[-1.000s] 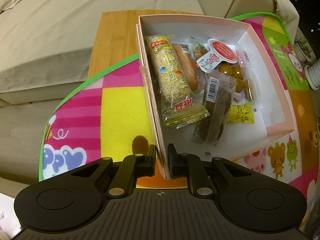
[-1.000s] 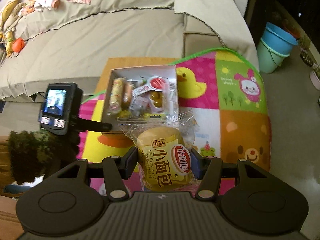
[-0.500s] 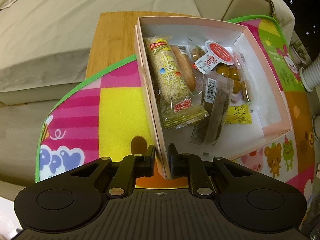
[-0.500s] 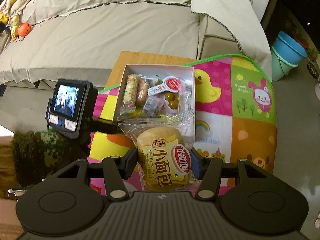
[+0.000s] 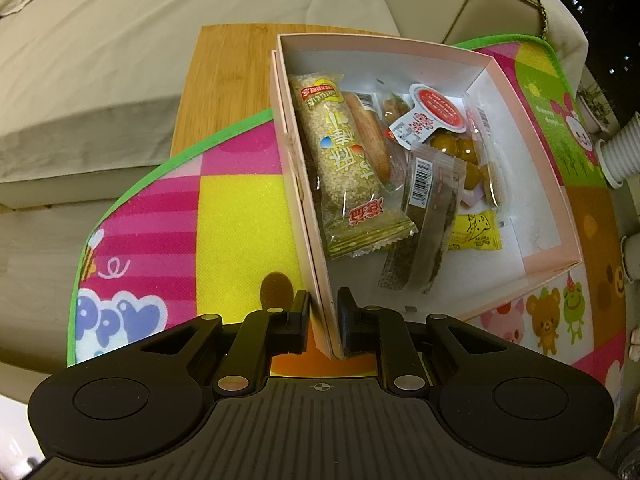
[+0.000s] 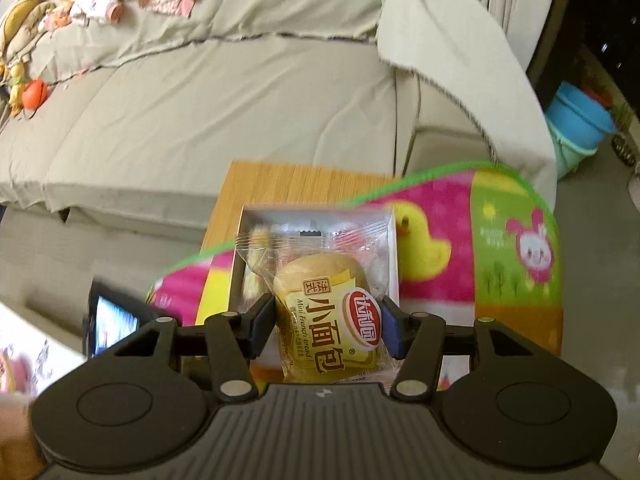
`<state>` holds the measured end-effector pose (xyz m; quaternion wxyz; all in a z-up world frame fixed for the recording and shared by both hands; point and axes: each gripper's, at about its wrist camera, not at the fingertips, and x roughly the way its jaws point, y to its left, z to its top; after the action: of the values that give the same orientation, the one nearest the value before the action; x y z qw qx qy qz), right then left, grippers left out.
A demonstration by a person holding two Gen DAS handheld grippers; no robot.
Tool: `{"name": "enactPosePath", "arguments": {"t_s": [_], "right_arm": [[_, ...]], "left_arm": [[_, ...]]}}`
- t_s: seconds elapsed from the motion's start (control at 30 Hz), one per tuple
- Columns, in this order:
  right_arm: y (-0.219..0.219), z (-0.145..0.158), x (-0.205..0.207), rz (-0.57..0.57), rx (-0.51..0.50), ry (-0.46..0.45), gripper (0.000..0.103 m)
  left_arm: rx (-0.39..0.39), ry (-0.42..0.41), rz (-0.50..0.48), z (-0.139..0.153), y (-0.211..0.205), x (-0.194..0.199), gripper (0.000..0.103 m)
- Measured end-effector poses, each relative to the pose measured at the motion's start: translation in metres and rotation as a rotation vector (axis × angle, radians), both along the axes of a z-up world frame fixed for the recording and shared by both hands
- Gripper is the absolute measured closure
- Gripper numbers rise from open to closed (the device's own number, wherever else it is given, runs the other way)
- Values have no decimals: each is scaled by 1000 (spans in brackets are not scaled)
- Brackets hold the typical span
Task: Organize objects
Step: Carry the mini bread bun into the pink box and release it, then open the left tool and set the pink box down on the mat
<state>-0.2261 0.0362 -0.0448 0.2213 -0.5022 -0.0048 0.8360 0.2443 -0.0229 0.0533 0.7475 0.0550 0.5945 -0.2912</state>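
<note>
A pink cardboard box (image 5: 528, 148) sits on a colourful play mat (image 5: 236, 216) and holds several wrapped snacks, among them a long sesame bar (image 5: 344, 168) and a dark bar (image 5: 428, 224). My left gripper (image 5: 323, 322) is shut on the box's near left wall at its corner. My right gripper (image 6: 328, 326) is shut on a packaged mini French bread (image 6: 332, 320) and holds it above the near part of the box (image 6: 392, 264), hiding most of the contents.
The mat lies over a wooden table (image 5: 224, 80) in front of a beige sofa (image 6: 200, 100). Blue and green buckets (image 6: 576, 128) stand on the floor at right. The left gripper's camera screen (image 6: 116, 324) shows at lower left.
My right gripper has carried the bread forward, closer to and over the box. My left gripper keeps its hold on the box wall, barely moved.
</note>
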Motion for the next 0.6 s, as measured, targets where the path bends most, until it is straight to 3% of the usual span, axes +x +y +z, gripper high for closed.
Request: {"name": "enactPosePath", "arguments": {"t_s": [0.2, 0.47, 0.5, 0.6], "right_arm": [[10, 0, -21, 39, 52, 26, 44], [28, -11, 3, 12, 30, 17, 41], [31, -16, 9, 95, 71, 15, 40], [40, -41, 24, 144, 130, -37, 35]], "left_arm": [[-4, -3, -36, 0, 1, -1, 86], [-3, -5, -83, 0, -1, -1, 86], [-1, -6, -91, 0, -1, -1, 86], [-7, 1, -77, -1, 0, -1, 86]]}}
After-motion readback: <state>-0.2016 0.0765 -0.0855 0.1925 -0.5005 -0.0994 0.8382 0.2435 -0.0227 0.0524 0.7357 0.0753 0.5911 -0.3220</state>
